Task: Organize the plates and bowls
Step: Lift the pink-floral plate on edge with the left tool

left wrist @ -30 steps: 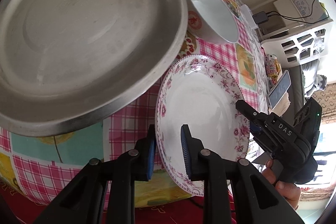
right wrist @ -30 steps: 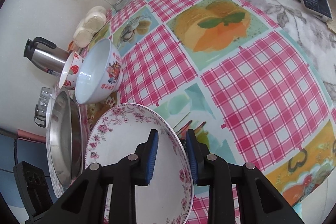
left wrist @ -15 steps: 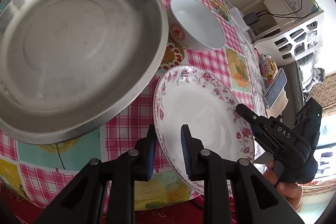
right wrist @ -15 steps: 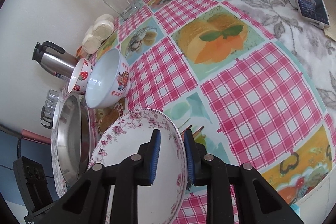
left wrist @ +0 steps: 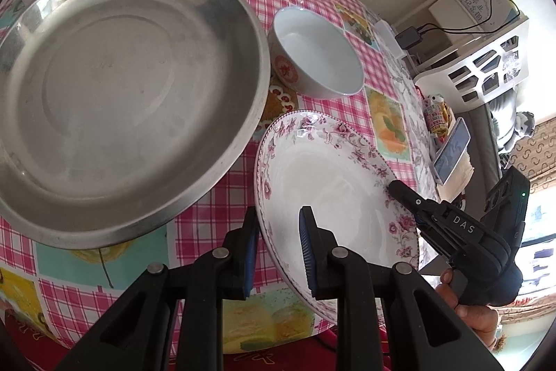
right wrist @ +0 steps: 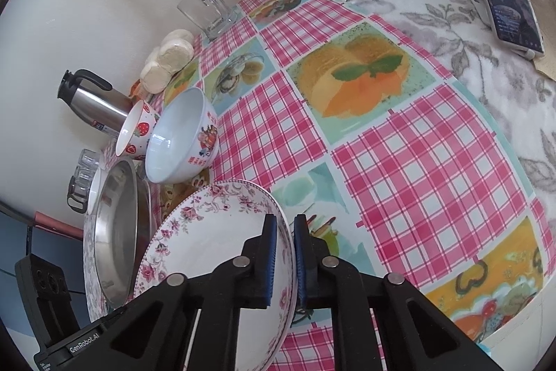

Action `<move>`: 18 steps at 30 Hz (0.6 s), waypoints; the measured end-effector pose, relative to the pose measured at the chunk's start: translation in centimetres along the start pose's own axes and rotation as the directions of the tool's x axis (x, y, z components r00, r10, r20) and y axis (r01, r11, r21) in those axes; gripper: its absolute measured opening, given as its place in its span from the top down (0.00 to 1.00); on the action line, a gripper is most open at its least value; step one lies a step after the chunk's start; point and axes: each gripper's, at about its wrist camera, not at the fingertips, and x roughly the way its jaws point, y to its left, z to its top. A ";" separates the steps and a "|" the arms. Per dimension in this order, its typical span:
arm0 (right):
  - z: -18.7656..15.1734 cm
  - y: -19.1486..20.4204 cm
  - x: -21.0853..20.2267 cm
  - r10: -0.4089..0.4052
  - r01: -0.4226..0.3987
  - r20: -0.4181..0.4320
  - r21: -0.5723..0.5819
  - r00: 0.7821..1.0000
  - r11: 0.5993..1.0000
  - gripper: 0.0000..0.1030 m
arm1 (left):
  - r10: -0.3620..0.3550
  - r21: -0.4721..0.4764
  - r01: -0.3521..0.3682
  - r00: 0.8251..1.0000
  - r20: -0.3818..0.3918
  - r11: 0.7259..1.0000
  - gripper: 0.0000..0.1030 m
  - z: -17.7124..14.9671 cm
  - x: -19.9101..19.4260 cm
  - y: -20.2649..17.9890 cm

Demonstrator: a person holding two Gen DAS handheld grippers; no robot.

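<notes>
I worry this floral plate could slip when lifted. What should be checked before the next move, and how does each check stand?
1. Right gripper pads on the floral plate rim: ok, jaws just closed on it.
2. Left gripper clamped on the opposite rim: ok, shut on it.
3. Plate clear of the steel pan: ok, apart.
4. Plate clear of the white bowl: ok.
5. Plate off the tablecloth: cannot tell.
</notes>
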 end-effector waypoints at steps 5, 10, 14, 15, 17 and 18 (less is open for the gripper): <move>0.2 0.1 -0.7 0.019 -0.019 0.027 -0.006 0.999 1.000 0.90 | -0.010 0.035 0.009 0.999 0.038 0.999 0.77 0.2 -0.7 -0.7; 0.4 0.4 -1.8 0.054 -0.054 0.070 -0.003 0.996 0.999 0.90 | -0.036 0.058 0.031 0.996 0.082 0.998 0.77 0.5 -1.7 -1.2; 0.7 1.0 -2.8 0.083 -0.082 0.109 -0.012 0.991 0.997 0.90 | -0.058 0.087 0.048 0.992 0.112 0.995 0.77 0.8 -2.5 -1.5; 0.8 1.2 -3.0 0.088 -0.087 0.118 -0.013 0.989 0.996 0.90 | -0.062 0.090 0.051 0.991 0.119 0.995 0.77 0.9 -2.8 -1.4; 1.0 1.8 -3.6 0.099 -0.098 0.138 -0.019 0.985 0.995 0.90 | -0.068 0.097 0.055 0.989 0.134 0.994 0.77 1.1 -3.2 -1.4; 1.1 2.1 -3.8 0.103 -0.101 0.147 -0.022 0.984 0.995 0.90 | -0.071 0.101 0.057 0.987 0.143 0.993 0.77 1.1 -3.5 -1.3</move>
